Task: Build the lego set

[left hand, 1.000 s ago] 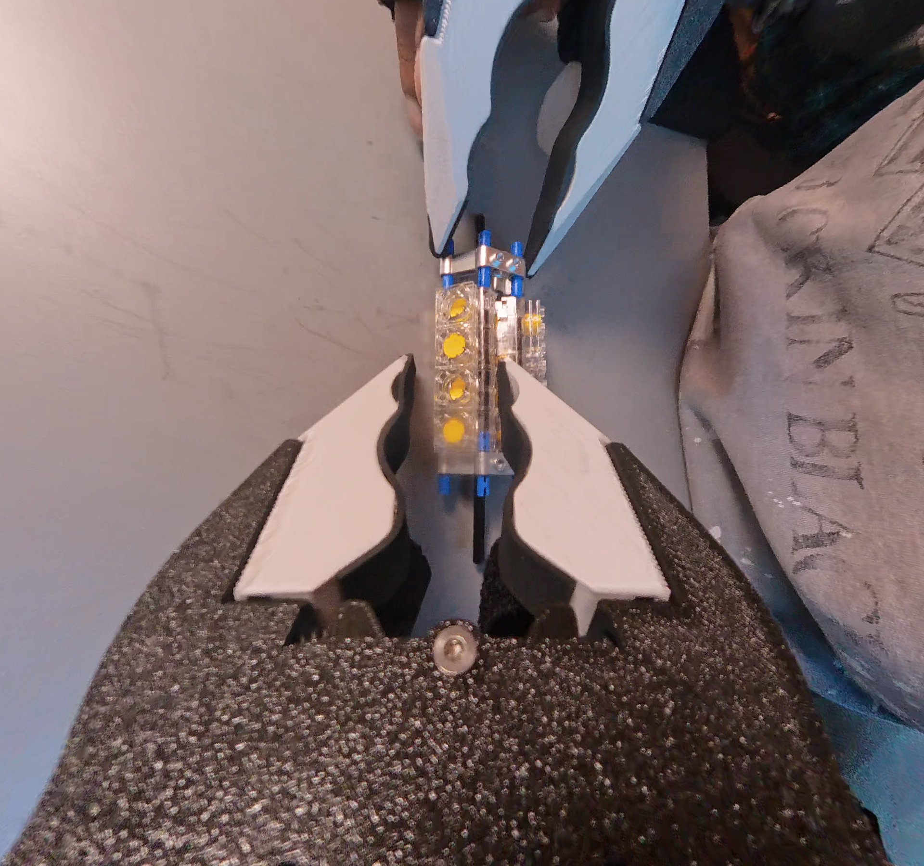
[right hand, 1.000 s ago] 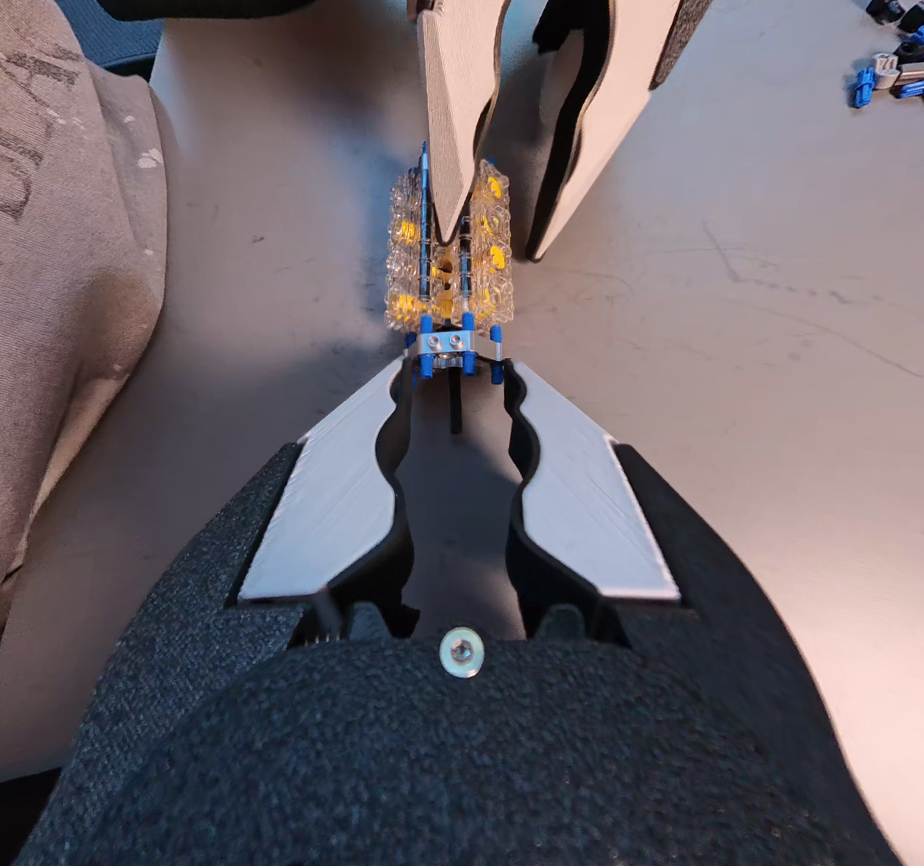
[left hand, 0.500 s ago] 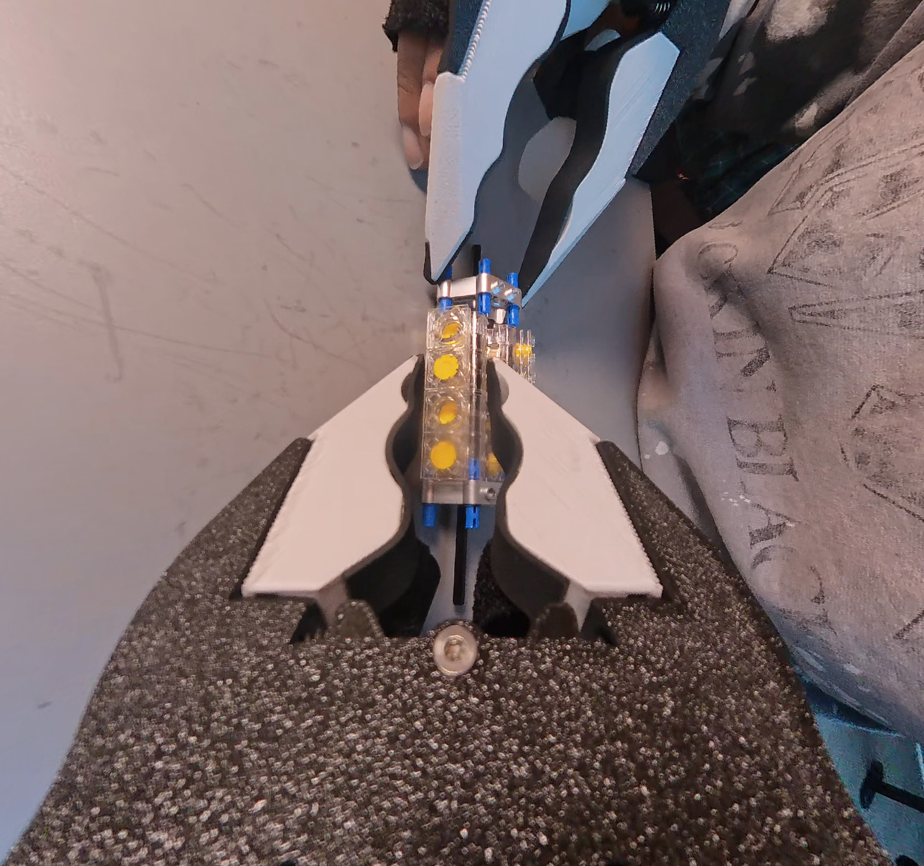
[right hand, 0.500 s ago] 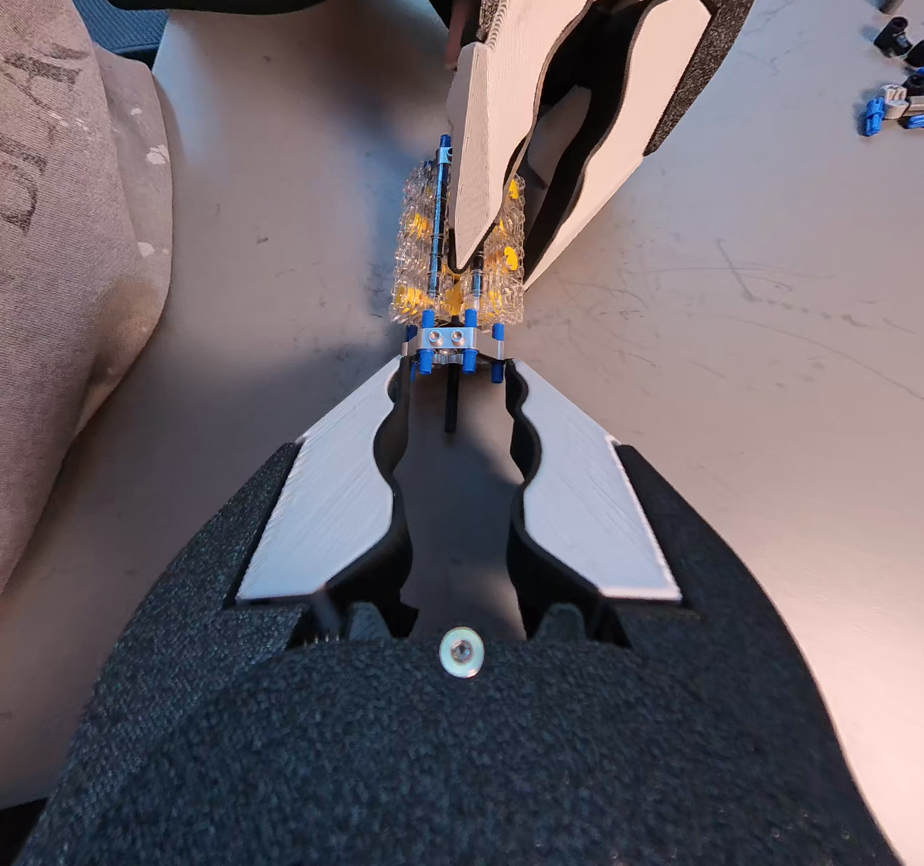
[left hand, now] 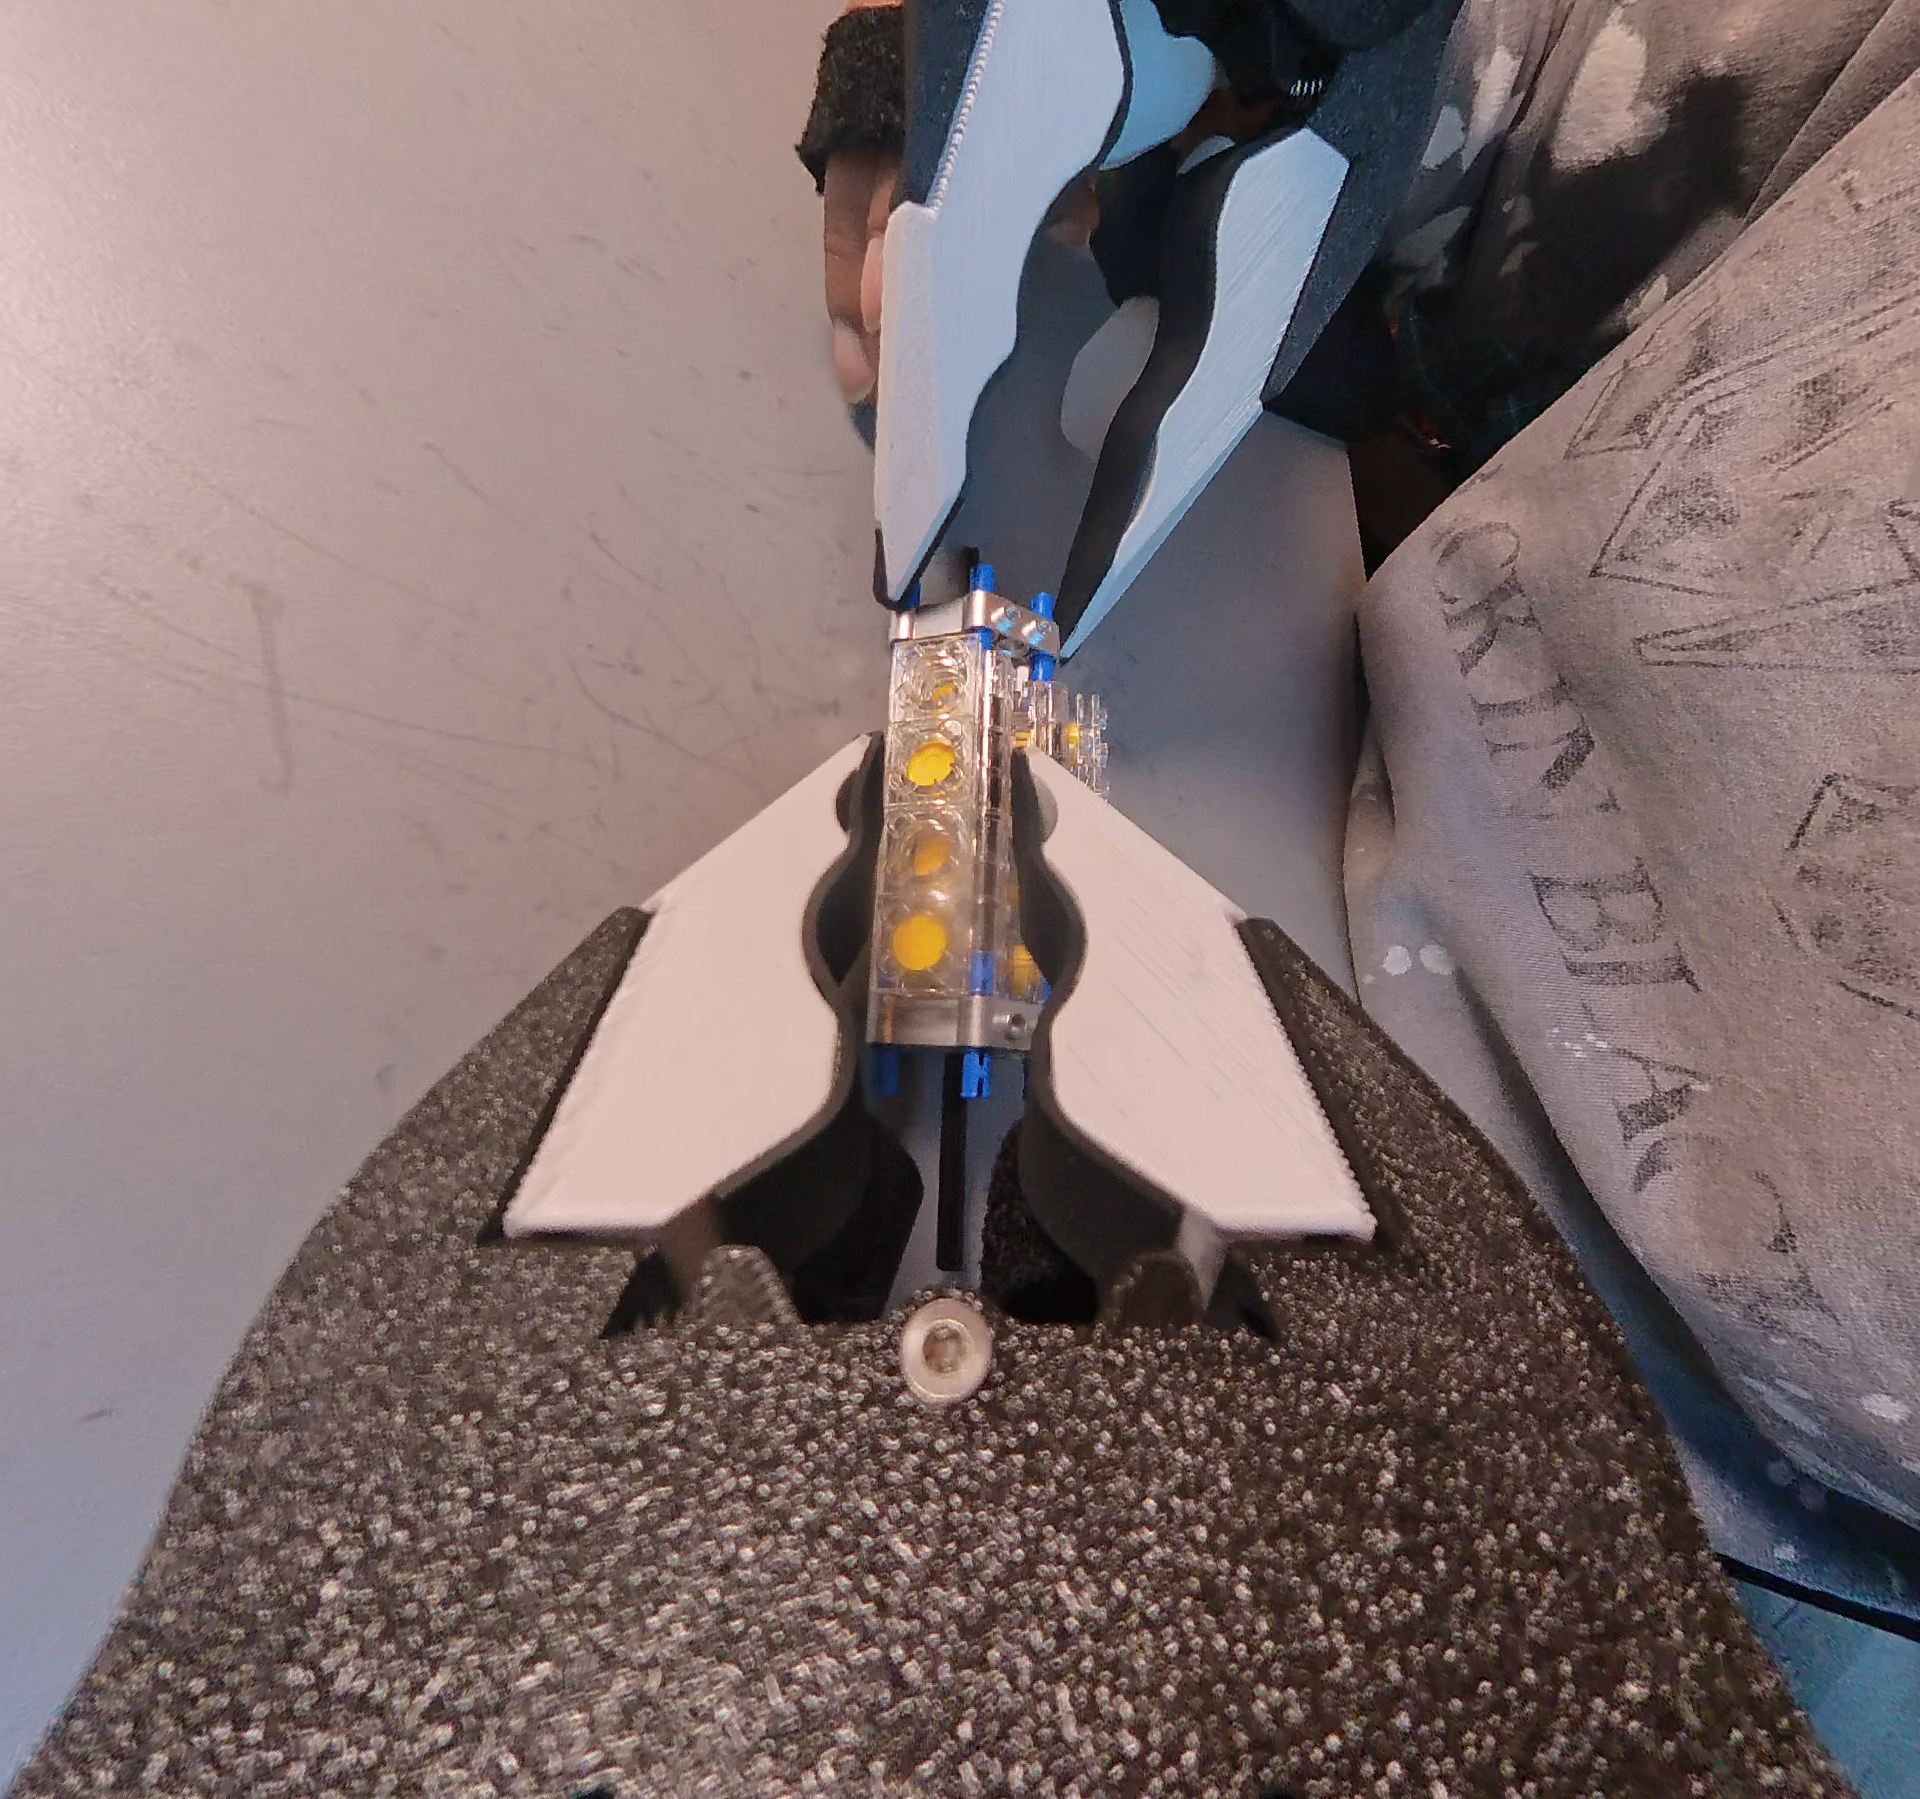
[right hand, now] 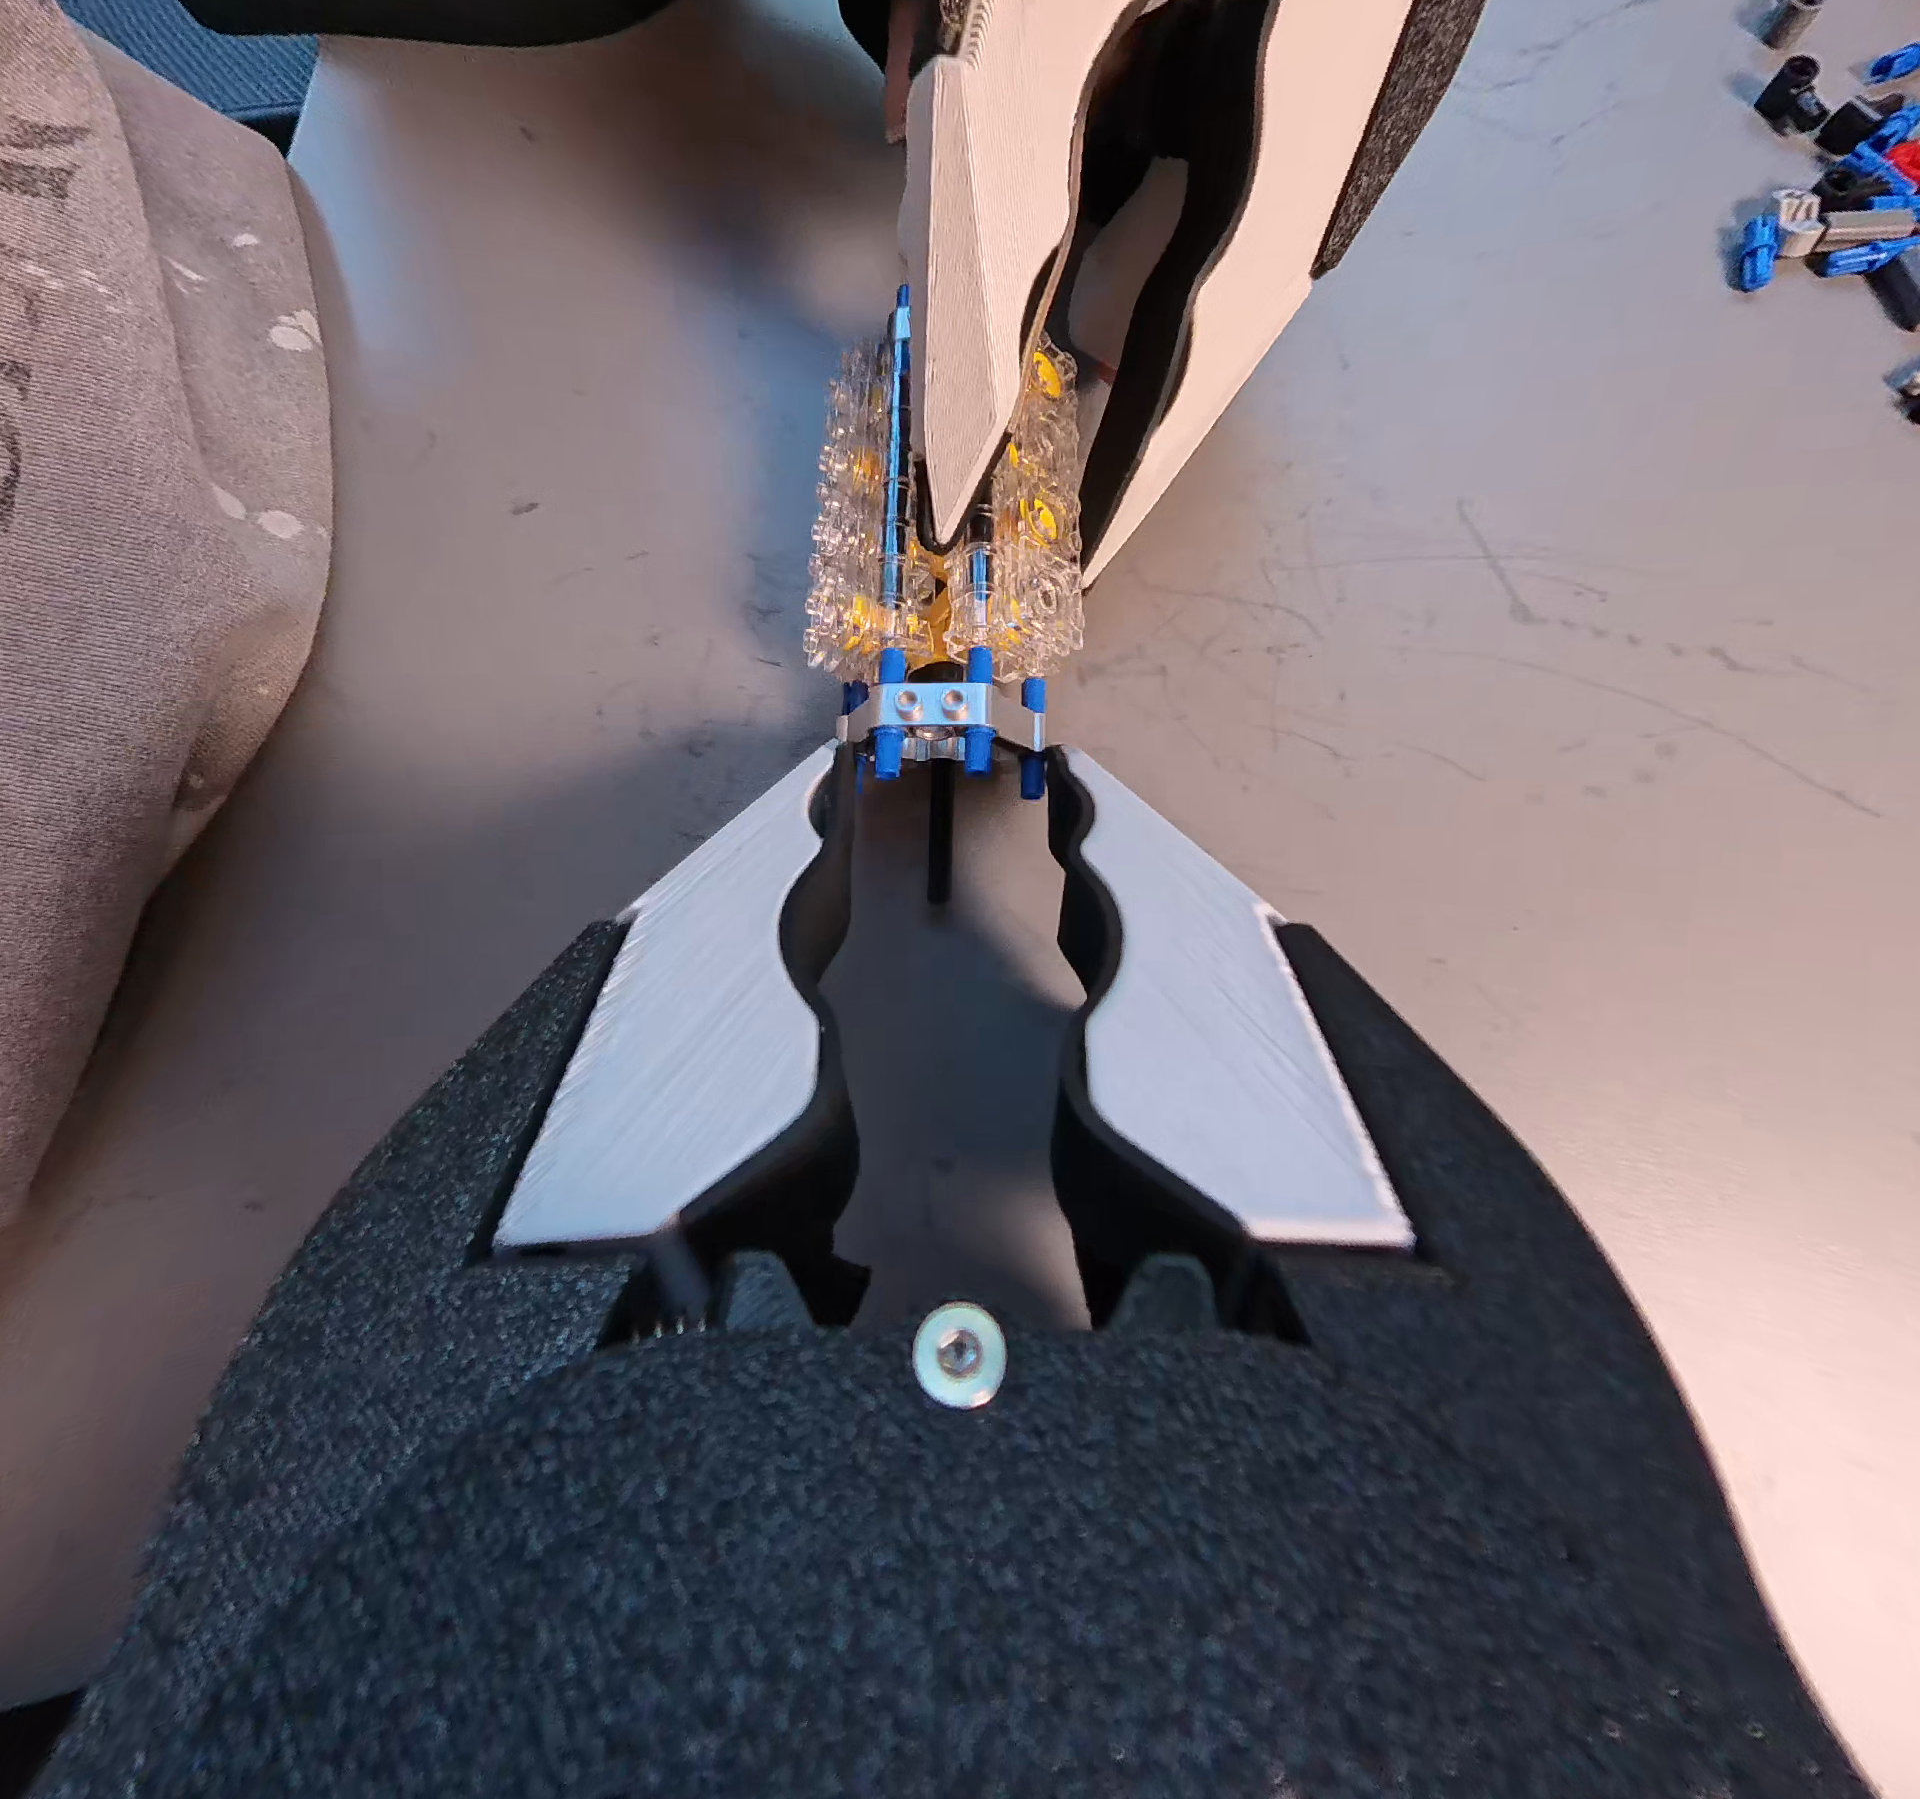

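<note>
A clear brick assembly with yellow studs, blue pins, grey end plates and a black axle is held above the table between both grippers. My left gripper is shut on one clear column of it, which lies deep between the fingers. My right gripper pinches the grey end plate with its tips, which touch the blue pins on each side. In the left wrist view the right gripper comes in from above. In the right wrist view the left gripper straddles the right clear column.
The grey scratched table lies below. A grey printed garment fills the right of the left wrist view and shows at the left in the right wrist view. Several small loose blue, black and grey parts lie far right. A hand holds the right gripper. My two grippers' fingertips are within a few centimetres of each other.
My left gripper has slid forward along the assembly, so the clear column now sits deeper between its fingers, which have closed on it. The right gripper has kept its hold on the end plate.
</note>
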Motion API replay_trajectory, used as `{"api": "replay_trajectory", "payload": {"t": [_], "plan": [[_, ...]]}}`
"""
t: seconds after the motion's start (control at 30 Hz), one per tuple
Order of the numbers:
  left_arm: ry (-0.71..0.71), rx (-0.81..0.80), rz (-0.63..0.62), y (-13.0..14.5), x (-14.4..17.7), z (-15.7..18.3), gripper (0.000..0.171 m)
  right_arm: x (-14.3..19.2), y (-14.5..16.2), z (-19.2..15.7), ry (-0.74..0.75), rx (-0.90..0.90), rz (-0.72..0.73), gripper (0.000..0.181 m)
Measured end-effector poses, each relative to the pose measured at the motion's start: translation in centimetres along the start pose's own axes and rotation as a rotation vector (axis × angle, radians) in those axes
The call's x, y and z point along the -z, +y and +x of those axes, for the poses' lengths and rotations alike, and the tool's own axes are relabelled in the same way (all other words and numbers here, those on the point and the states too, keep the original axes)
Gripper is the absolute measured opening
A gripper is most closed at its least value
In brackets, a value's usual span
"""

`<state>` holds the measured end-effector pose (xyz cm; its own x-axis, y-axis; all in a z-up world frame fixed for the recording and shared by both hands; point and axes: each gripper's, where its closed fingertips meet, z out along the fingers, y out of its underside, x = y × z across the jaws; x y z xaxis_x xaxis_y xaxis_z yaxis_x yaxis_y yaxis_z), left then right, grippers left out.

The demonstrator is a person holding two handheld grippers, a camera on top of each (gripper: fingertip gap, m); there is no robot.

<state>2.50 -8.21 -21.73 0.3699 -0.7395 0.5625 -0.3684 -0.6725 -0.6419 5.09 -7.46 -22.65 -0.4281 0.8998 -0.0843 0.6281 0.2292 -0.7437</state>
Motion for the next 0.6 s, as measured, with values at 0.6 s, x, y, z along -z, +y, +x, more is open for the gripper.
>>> {"api": "replay_trajectory", "payload": {"t": [0.6], "plan": [[0.001,-0.006,-0.025,0.2,-0.5,-0.1,0.022,0.8,0.1,-0.2,-0.108,-0.222,0.016,0.035]]}}
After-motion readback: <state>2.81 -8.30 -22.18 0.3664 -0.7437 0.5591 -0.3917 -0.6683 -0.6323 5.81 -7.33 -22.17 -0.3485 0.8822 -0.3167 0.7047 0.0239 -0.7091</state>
